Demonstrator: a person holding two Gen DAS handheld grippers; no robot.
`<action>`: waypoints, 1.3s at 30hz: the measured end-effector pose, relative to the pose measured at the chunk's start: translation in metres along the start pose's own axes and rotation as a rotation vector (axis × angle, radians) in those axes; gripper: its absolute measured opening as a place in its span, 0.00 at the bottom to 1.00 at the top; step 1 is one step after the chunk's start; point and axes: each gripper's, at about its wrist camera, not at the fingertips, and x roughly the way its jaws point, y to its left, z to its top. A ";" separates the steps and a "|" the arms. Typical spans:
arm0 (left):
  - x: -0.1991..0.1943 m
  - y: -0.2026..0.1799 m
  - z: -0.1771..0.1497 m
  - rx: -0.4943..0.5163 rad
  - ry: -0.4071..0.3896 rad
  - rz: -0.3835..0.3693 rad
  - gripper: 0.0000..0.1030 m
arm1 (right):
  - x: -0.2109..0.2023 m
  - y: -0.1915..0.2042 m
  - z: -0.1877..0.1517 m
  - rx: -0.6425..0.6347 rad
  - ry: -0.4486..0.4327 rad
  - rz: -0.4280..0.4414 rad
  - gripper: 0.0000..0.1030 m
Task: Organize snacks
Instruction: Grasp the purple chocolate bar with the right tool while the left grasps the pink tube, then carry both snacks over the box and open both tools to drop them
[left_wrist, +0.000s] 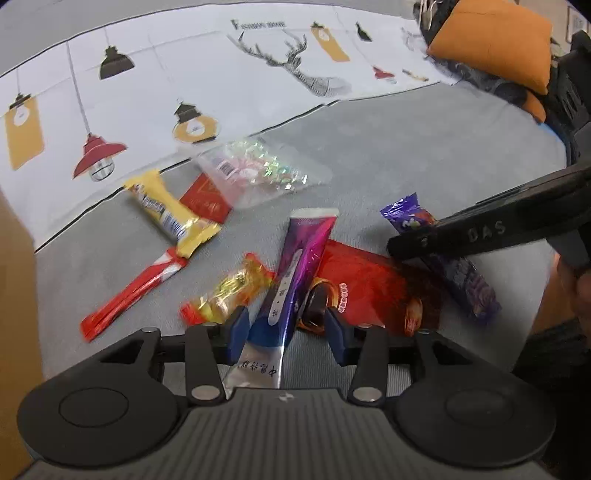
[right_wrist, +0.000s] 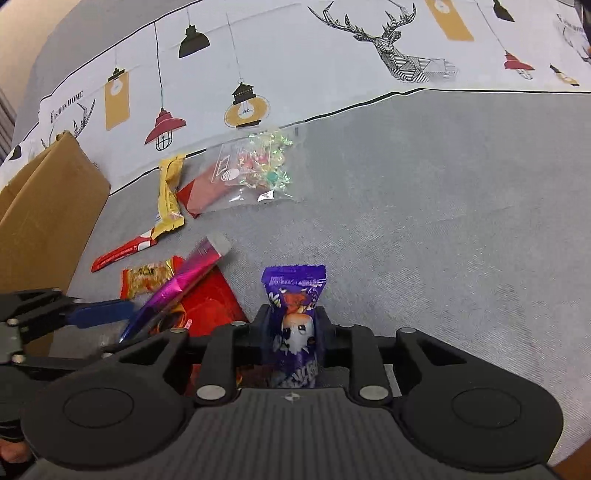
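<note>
Snack packets lie on a grey sofa seat (left_wrist: 406, 155). My left gripper (left_wrist: 284, 328) is open, its blue fingers either side of a purple-pink foil tube packet (left_wrist: 295, 273); this packet also shows in the right wrist view (right_wrist: 184, 280). My right gripper (right_wrist: 291, 325) is shut on a purple snack packet (right_wrist: 293, 317), seen from the left wrist view (left_wrist: 458, 266) with the black right gripper (left_wrist: 402, 247) over it. A large red packet (left_wrist: 373, 284) lies under both.
A yellow bar (left_wrist: 166, 210), a long red stick packet (left_wrist: 129, 291), an orange-yellow candy (left_wrist: 229, 291), a clear bag of sweets (left_wrist: 266, 170) and a red card (left_wrist: 207, 203) lie to the left. A cardboard box (right_wrist: 40, 221) stands at far left. An orange cushion (left_wrist: 491, 40) is back right.
</note>
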 end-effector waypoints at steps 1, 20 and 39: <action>0.002 0.002 0.002 -0.020 0.001 -0.012 0.21 | 0.002 0.002 0.001 -0.017 0.000 -0.005 0.24; -0.133 0.047 0.009 -0.267 -0.189 -0.059 0.13 | -0.079 0.053 0.023 0.026 -0.235 0.015 0.16; -0.349 0.161 -0.036 -0.522 -0.476 0.284 0.13 | -0.188 0.311 0.049 -0.230 -0.443 0.321 0.16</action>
